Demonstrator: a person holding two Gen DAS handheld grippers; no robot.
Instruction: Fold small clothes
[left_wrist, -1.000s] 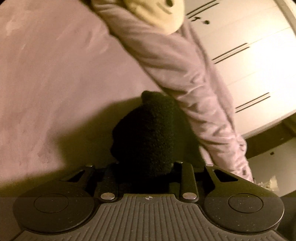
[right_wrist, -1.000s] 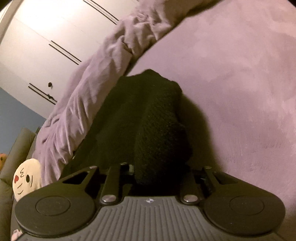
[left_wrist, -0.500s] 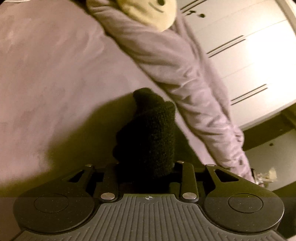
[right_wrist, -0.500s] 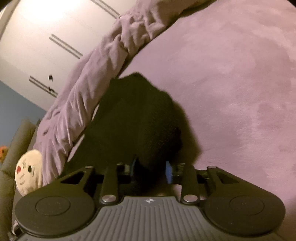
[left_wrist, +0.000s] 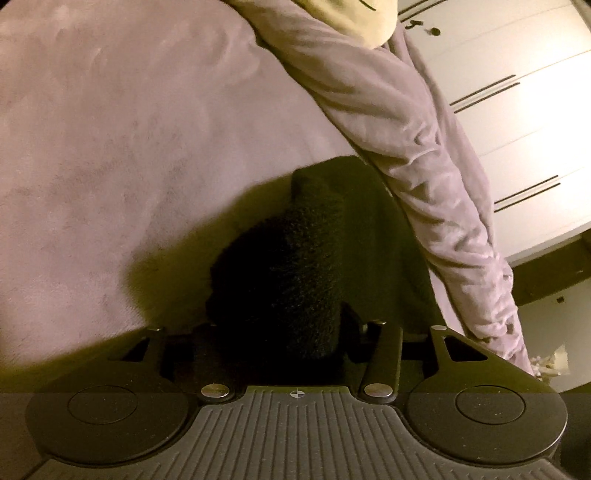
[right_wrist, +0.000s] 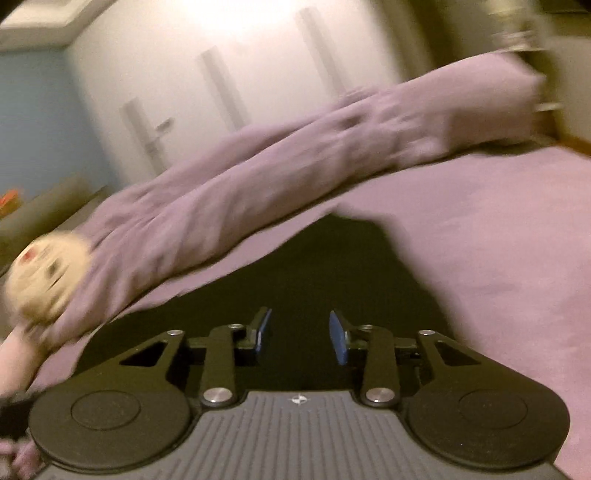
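Observation:
A black knitted garment (left_wrist: 280, 266) lies on the purple bed cover (left_wrist: 110, 147). One bunched, folded end of it stands up between the jaws of my left gripper (left_wrist: 280, 321). Those jaws are opening; the right finger (left_wrist: 352, 321) stands just clear of the knit and the left finger is hidden behind it. In the blurred right wrist view the garment (right_wrist: 332, 266) lies flat and dark on the bed cover (right_wrist: 498, 258). My right gripper (right_wrist: 300, 330) hovers above it, jaws closing, blue pads (right_wrist: 338, 334) apart with nothing between them.
A rolled purple duvet (right_wrist: 258, 192) runs along the far side of the bed, right behind the garment. A cream round plush with a face (right_wrist: 44, 277) rests on it. White wardrobe doors (left_wrist: 517, 110) stand beyond. Open bed cover stretches left of the garment in the left wrist view.
The right gripper let go of the black garment, lifted away and rolled; the garment now lies flat beneath it. The left gripper sank a little and its jaws spread.

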